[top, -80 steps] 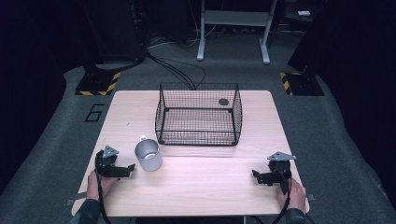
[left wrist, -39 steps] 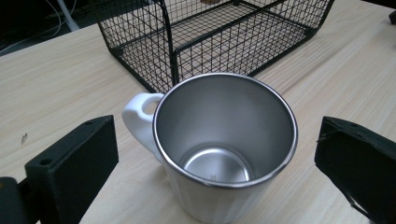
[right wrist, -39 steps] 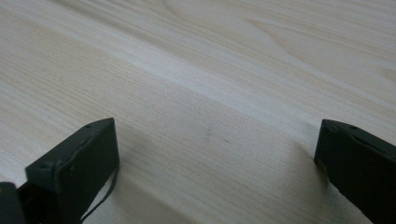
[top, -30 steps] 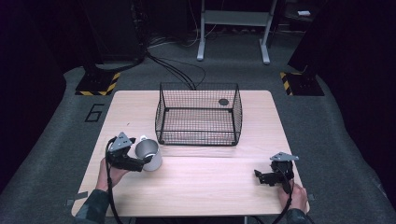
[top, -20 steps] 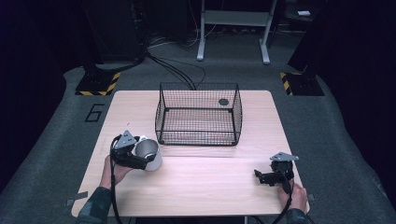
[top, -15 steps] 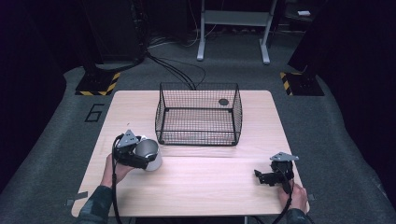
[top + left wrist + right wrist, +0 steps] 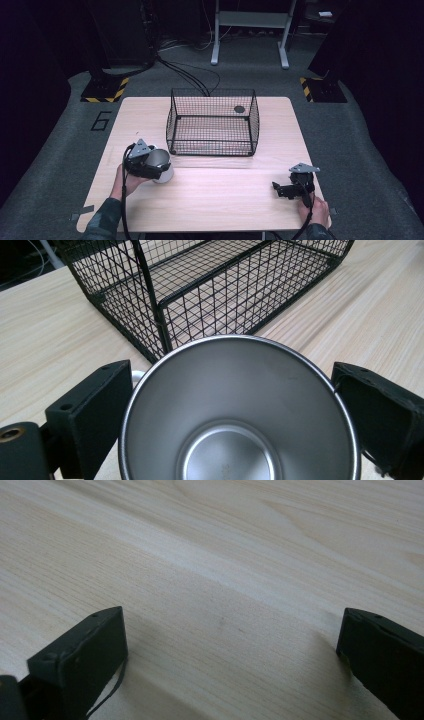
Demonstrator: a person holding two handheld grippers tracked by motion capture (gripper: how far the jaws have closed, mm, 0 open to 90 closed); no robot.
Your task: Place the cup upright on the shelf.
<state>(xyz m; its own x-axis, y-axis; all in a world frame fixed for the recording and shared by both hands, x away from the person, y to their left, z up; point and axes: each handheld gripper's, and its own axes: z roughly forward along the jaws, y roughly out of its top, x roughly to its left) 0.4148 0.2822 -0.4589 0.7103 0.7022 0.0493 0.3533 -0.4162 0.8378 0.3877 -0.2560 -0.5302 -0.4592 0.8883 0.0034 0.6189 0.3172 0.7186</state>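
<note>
Since a couple of seconds back, the left gripper [image 7: 150,167] has slid up from the near left edge of the table [image 7: 210,210] and now sits around the steel cup [image 7: 162,165], one jaw on each side of the rim, though I can't tell if they're actually squeezing it yet. That cup [image 7: 237,410] stands upright and empty just near-left of the wire basket [image 7: 212,125], close to its corner but not touching. Over at the near right the right gripper [image 7: 285,189] hasn't really budged, jaws spread wide over bare wood with nothing between them.
</note>
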